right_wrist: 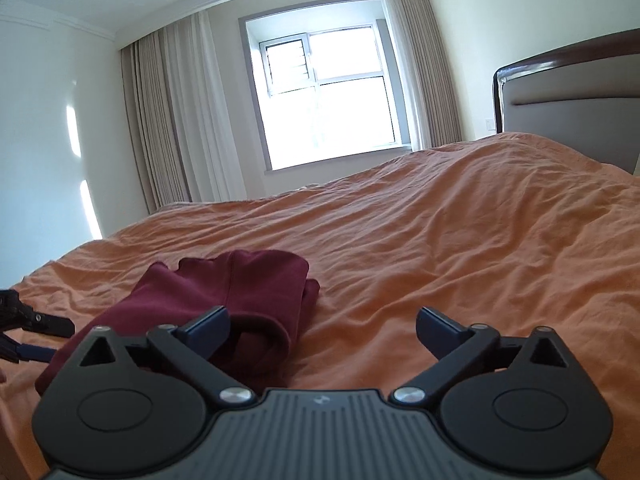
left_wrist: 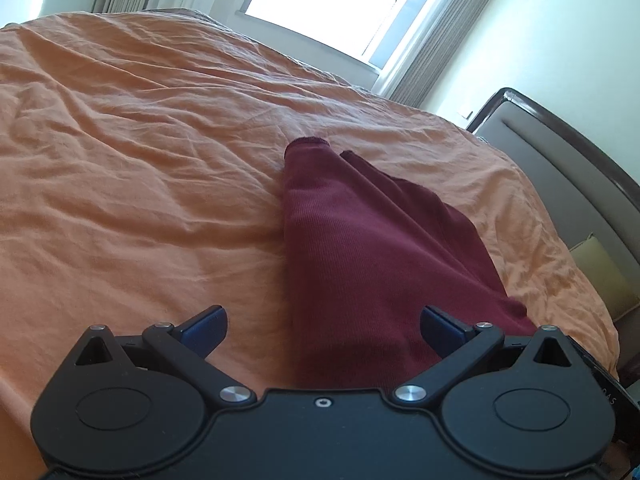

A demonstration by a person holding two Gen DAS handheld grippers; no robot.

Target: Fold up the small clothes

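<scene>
A dark red ribbed garment [left_wrist: 372, 240] lies folded lengthwise on the orange bedspread [left_wrist: 140, 160], its cuffs pointing away from me. My left gripper [left_wrist: 323, 326] is open and empty, its jaws spread over the garment's near end. In the right wrist view the same garment [right_wrist: 224, 296] lies to the left, partly doubled over. My right gripper [right_wrist: 323, 326] is open and empty, its left finger [right_wrist: 208, 326] in front of the garment's near fold. The left gripper [right_wrist: 40, 330] shows at the far left edge, beside the garment.
The wrinkled orange bedspread [right_wrist: 460, 248] covers the whole bed. A padded headboard [right_wrist: 572, 92] stands at the right, with a yellow-green pillow [left_wrist: 600, 276] by it. A window [right_wrist: 328, 92] with curtains lies beyond the bed's far edge.
</scene>
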